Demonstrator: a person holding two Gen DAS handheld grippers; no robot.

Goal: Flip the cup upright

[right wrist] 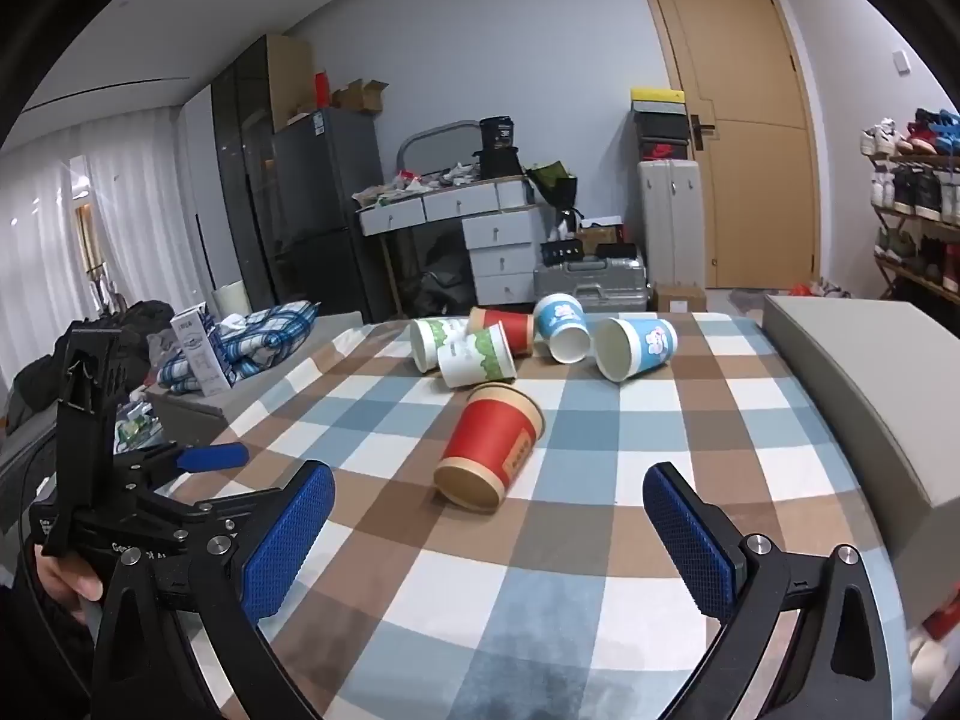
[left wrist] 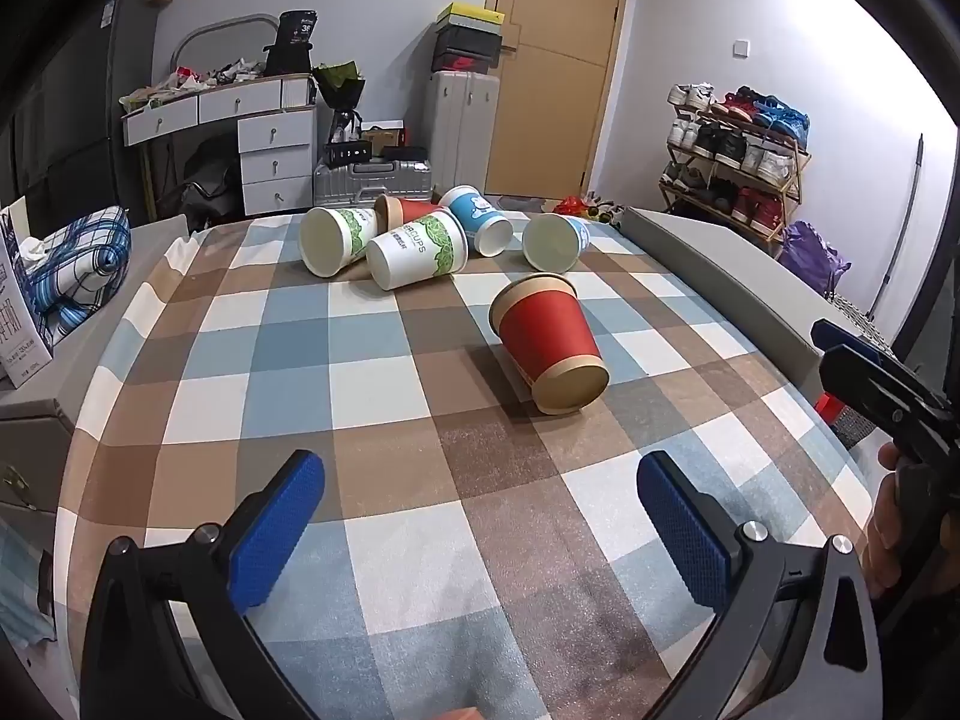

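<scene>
A red paper cup (left wrist: 549, 345) lies on its side on the checkered tablecloth (left wrist: 372, 396), its base toward me; it also shows in the right wrist view (right wrist: 489, 447). Behind it several more cups lie tipped: two green-and-white cups (left wrist: 417, 249), a second red cup (left wrist: 402, 210) and two blue cups (left wrist: 555, 240). My left gripper (left wrist: 480, 516) is open and empty, short of the red cup. My right gripper (right wrist: 489, 522) is open and empty, just short of the same cup's base. Each gripper shows at the edge of the other's view.
A grey box (right wrist: 870, 372) runs along the table's right side. A plaid bundle (left wrist: 78, 270) and a carton (right wrist: 201, 348) lie off the left edge. Drawers, suitcases, a door and a shoe rack (left wrist: 738, 156) stand behind.
</scene>
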